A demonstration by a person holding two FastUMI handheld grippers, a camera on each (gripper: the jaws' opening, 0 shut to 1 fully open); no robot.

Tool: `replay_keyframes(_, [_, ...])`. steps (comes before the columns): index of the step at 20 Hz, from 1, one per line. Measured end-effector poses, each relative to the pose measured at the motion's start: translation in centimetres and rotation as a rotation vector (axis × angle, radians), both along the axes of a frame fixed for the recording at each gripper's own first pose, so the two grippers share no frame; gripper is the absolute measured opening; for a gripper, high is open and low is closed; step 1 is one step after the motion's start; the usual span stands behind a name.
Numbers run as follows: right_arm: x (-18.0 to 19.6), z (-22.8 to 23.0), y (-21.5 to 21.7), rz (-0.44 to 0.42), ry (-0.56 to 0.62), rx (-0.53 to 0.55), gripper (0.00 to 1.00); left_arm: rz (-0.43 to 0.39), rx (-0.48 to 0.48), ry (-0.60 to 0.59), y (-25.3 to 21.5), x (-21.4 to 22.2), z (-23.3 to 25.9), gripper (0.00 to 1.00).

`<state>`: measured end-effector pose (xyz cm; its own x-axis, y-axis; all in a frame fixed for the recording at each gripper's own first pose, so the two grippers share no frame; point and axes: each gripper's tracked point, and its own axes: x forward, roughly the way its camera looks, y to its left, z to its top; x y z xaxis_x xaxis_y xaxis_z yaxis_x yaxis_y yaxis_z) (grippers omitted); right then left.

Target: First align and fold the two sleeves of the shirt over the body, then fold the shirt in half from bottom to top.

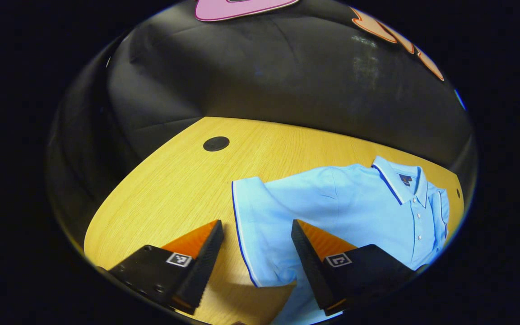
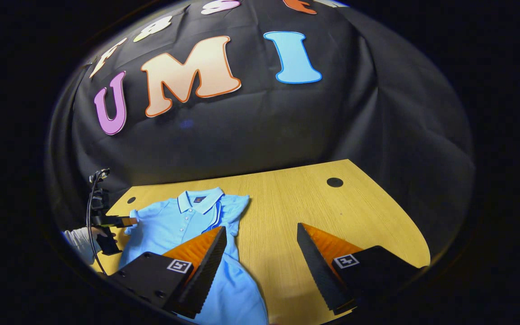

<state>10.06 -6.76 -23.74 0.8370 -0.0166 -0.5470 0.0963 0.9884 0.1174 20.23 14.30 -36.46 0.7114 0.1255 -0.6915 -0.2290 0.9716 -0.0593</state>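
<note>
A light blue polo shirt (image 1: 355,207) lies face up on the wooden table (image 1: 183,180), collar (image 1: 397,180) toward the wall. In the left gripper view one sleeve (image 1: 246,212), edged with a dark blue line, spreads flat on the table. My left gripper (image 1: 256,225) hovers open over that sleeve's edge, one finger over bare wood and the other over the cloth. In the right gripper view the shirt (image 2: 174,225) sits at the left, its near sleeve (image 2: 233,207) bunched beside the collar. My right gripper (image 2: 261,230) is open above the table at the shirt's near edge.
Black cloth walls the table's far side. A round dark hole (image 1: 216,143) marks the bare wood beyond the flat sleeve; another hole (image 2: 334,182) lies on the wood past my right gripper. A hand in a white sleeve (image 2: 79,239) holds the left gripper (image 2: 122,221).
</note>
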Motion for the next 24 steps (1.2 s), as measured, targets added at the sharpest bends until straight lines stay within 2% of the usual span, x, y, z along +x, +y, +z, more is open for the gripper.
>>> replay_keyframes(1, [-0.2, 0.0, 0.0, 0.002, 0.001, 0.0, 0.98, -0.011, -0.006, 0.008, -0.5, 0.1, -0.2, 0.84])
replay_keyframes(2, [-0.2, 0.0, 0.1, 0.003, 0.002, 0.002, 0.98, -0.022, -0.018, 0.011, -1.3, 0.1, -0.7, 0.67])
replay_keyframes(3, [-0.4, -0.1, 0.2, 0.004, 0.001, 0.003, 0.98, -0.036, -0.038, 0.006, -2.0, 0.3, -0.6, 0.57])
replay_keyframes(4, [-0.5, -0.1, 0.3, 0.004, 0.0, 0.002, 0.94, -0.051, -0.072, -0.006, -2.8, 0.5, -0.3, 0.38])
replay_keyframes(5, [-0.8, 0.1, 0.1, 0.003, -0.002, 0.0, 0.98, -0.045, -0.075, -0.011, -2.9, 0.5, 0.0, 0.19])
replay_keyframes(6, [-1.0, 0.2, 0.0, 0.001, -0.003, -0.002, 0.94, -0.049, -0.066, -0.009, -2.8, 0.7, -0.3, 0.0])
replay_keyframes(9, [-1.6, 0.5, -0.5, -0.006, -0.01, -0.008, 0.94, -0.062, -0.068, -0.026, -3.7, 1.1, 1.0, 0.0])
replay_keyframes(10, [-1.8, 0.7, -0.8, -0.013, -0.012, -0.009, 0.98, -0.075, -0.08, -0.049, -4.7, 1.4, 1.9, 0.0])
replay_keyframes(11, [-2.0, 1.0, -0.9, -0.02, -0.016, -0.006, 0.98, -0.097, -0.089, -0.065, -5.8, 1.7, 2.8, 0.0])
replay_keyframes(12, [-2.0, 1.2, -0.9, -0.026, -0.022, 0.0, 0.93, -0.126, -0.101, -0.078, -7.1, 1.8, 3.6, 0.0])
replay_keyframes(13, [-2.1, 1.2, -1.0, -0.034, -0.027, 0.001, 0.98, -0.152, -0.11, -0.089, -8.4, 2.0, 4.4, 0.0])
replay_keyframes(17, [-2.6, 1.0, -0.3, -0.032, -0.028, 0.017, 0.98, -0.229, -0.137, -0.101, -13.5, 2.1, 6.4, 0.0])
replay_keyframes(20, [-3.0, 0.6, 0.5, -0.026, -0.018, 0.015, 0.98, -0.277, -0.159, -0.08, -16.9, 2.0, 6.1, 0.0])
replay_keyframes(23, [-2.9, 0.2, 1.9, -0.012, -0.007, 0.023, 0.98, -0.295, -0.15, -0.059, -18.4, 1.9, 5.2, 0.0])
replay_keyframes(24, [-2.8, -0.1, 2.4, -0.008, -0.004, 0.027, 0.93, -0.304, -0.144, -0.06, -18.8, 1.9, 4.9, 0.0])
